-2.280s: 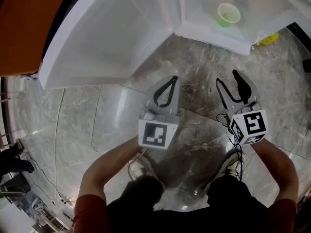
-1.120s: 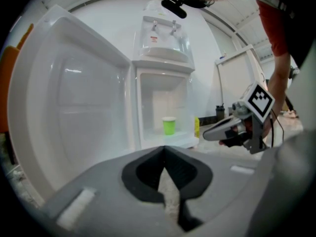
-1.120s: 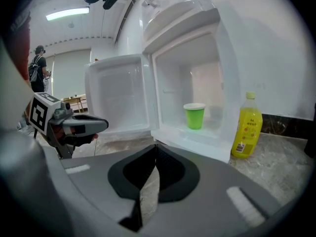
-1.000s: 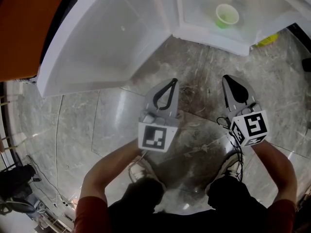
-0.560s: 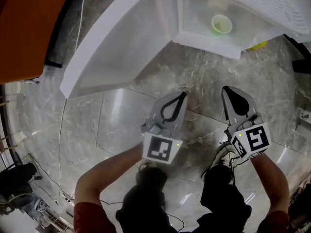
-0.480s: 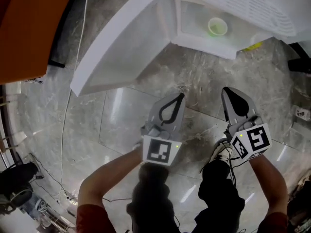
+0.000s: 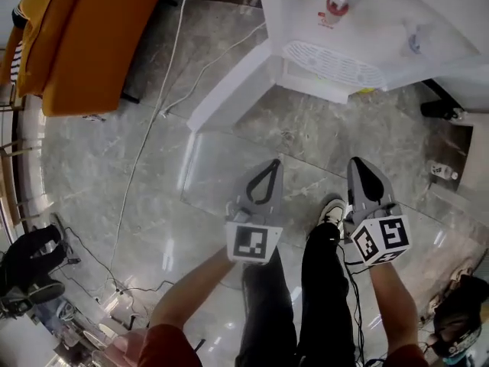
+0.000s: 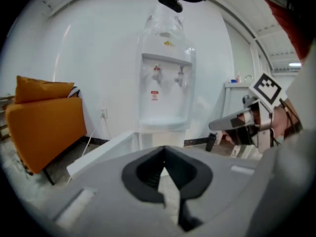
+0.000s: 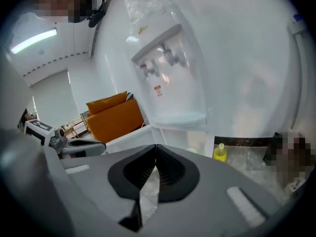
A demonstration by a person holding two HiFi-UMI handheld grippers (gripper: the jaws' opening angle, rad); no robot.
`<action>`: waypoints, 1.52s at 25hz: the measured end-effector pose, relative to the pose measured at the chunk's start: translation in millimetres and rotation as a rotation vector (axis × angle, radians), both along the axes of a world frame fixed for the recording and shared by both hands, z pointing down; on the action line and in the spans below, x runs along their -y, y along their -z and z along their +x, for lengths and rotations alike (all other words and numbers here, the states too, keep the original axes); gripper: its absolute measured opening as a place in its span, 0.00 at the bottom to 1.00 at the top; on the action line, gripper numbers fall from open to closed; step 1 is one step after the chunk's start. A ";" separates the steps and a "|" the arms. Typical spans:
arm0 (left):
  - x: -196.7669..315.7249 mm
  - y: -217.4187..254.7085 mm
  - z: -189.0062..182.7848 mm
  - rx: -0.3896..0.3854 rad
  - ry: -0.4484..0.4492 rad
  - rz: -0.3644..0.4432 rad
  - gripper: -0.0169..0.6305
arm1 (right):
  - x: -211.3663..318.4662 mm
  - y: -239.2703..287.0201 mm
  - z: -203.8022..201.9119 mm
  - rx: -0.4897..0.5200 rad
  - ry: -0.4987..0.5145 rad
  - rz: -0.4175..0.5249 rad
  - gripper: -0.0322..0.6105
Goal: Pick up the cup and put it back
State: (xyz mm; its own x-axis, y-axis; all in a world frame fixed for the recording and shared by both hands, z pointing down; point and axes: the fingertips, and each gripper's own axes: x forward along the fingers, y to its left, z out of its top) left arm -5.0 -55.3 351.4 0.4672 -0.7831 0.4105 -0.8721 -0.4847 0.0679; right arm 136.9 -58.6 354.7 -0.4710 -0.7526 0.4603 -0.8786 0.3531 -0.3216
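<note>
The head camera is looking steeply down from high above the marble floor (image 7: 114, 174), with the water dispenser (image 7: 330, 29) at the top edge and the orange sofa (image 7: 92, 44) in the upper left. Each gripper camera is riding close behind its own jaws, facing the dispenser. All three views are sharing dispenser and sofa. The left gripper view is catching the right gripper (image 8: 213, 126) at its right, and the right gripper view is catching the left gripper (image 9: 101, 146) at its left.

The left gripper (image 7: 272, 164) and right gripper (image 7: 357, 163) point forward side by side, jaws together, both empty.
</note>
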 end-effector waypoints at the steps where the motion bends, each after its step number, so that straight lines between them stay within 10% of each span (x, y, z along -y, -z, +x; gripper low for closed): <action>1: -4.2 17.8 0.8 0.014 0.003 -0.023 0.03 | -4.1 24.3 -0.2 -0.017 0.002 0.027 0.05; 9: -24.6 169.1 -16.4 0.091 0.096 -0.065 0.03 | -32.5 169.6 -6.4 -0.106 -0.005 0.048 0.05; 18: -54.6 325.1 -2.4 0.007 0.122 -0.138 0.03 | -54.8 332.3 -11.8 -0.111 0.066 0.001 0.05; 29: -58.3 467.5 1.9 0.050 0.121 -0.084 0.03 | -72.9 478.2 25.8 -0.040 -0.079 -0.021 0.05; 38: -42.4 569.1 13.7 0.030 0.127 0.086 0.03 | -55.7 565.8 37.1 -0.091 -0.079 0.142 0.05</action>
